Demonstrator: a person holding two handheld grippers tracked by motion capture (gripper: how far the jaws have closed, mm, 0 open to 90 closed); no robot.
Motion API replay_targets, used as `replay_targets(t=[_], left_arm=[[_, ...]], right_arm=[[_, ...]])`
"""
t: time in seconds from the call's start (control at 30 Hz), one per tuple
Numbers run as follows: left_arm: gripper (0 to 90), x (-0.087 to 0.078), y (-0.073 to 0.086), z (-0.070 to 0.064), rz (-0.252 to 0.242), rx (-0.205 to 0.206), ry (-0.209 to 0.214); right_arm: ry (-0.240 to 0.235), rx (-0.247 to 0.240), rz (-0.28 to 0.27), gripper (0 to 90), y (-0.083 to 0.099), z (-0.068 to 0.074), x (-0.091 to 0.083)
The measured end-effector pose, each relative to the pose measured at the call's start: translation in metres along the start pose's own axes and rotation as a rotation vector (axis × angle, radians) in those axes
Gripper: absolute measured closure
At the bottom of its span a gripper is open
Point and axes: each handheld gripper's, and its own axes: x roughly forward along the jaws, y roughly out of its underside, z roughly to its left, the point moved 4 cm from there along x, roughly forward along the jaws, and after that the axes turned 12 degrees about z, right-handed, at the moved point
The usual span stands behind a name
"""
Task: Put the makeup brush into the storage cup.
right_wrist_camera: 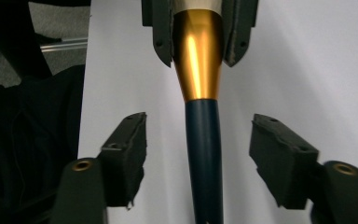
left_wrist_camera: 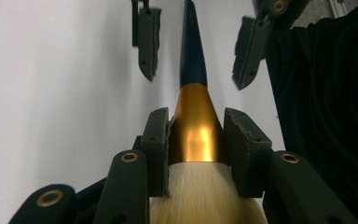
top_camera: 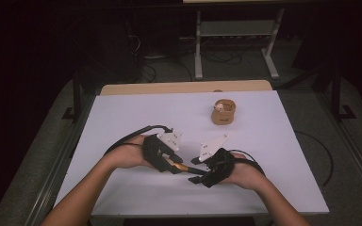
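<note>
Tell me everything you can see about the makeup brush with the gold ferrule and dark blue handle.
The makeup brush has pale cream bristles, a shiny gold tapered metal-looking ferrule and a slim dark blue handle. It is held lengthwise over the white table, between the two hands. The left gripper clamps the ferrule on both sides, next to the bristles. The right gripper is open, its jaws on either side of the handle without touching it.

In the high view the brush [top_camera: 183, 166] is mostly hidden between the two grippers. Its bristles [left_wrist_camera: 205, 196] run off the bottom edge of the left gripper view (handle tip cut off too). The cup's [top_camera: 223, 112] contents are too small to tell.
</note>
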Motion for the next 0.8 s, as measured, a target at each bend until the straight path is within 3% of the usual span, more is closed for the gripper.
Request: replay_targets(t=[0.47, 0.8], left_arm=[[62.6, 0.001, -0.001, -0.002, 0.015, 0.009, 0.007], [62.6, 0.0, -0.002, -0.003, 0.019, 0.015, 0.011]], right_arm=[[-0.004, -0.046, 0.055, 58.9, -0.008, 0.0, 0.012], [-0.007, -0.058, 0.07, 65.7, -0.01, 0.001, 0.015]])
